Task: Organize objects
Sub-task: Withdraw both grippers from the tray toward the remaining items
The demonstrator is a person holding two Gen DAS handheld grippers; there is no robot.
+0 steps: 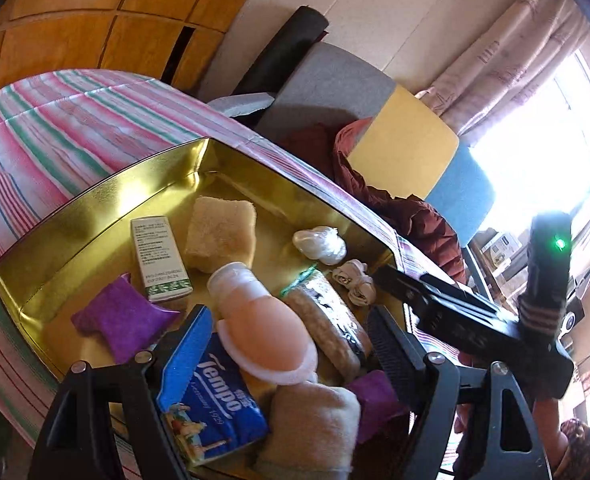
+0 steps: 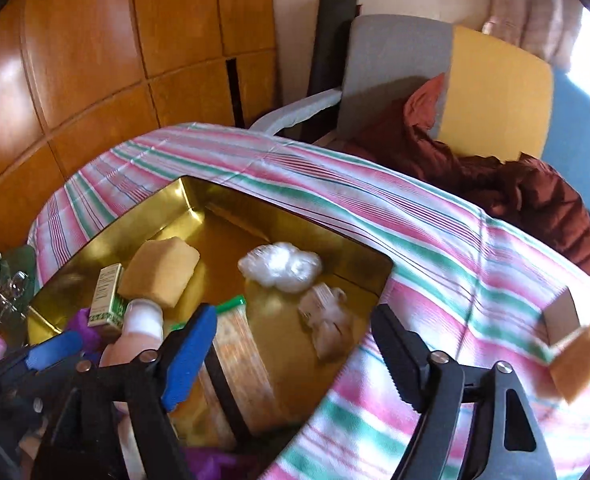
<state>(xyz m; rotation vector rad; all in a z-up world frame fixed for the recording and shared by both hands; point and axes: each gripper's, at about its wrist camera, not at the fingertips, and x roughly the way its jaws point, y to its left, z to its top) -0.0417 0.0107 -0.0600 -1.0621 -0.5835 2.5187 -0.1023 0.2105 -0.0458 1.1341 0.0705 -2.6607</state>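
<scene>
1. The far end of the gold tin (image 1: pixel 107 184) is bare floor – open from above, past the tan sponge (image 1: pixel 221 240).
2. The near end is packed: the tissue pack (image 1: pixel 215 396), the pink sock (image 1: pixel 263 332) and a grain packet (image 1: pixel 327 324) lie crowded together.
3. The tin's upright walls bar any sideways way in.
4. The striped cloth (image 2: pixel 415 232) right of the tin lies free – only a small box (image 2: pixel 563 308) and a sponge piece (image 2: pixel 579 360) sit near its right edge.
5. A chair (image 2: pixel 495 80) with a red jacket (image 2: pixel 515 188) stands close behind the table.

Gold tray (image 2: pixel 347 250) of oddments on striped cloth (image 2: pixel 415 232); right gripper (image 2: pixel 291 356) jaws apart, empty.
</scene>
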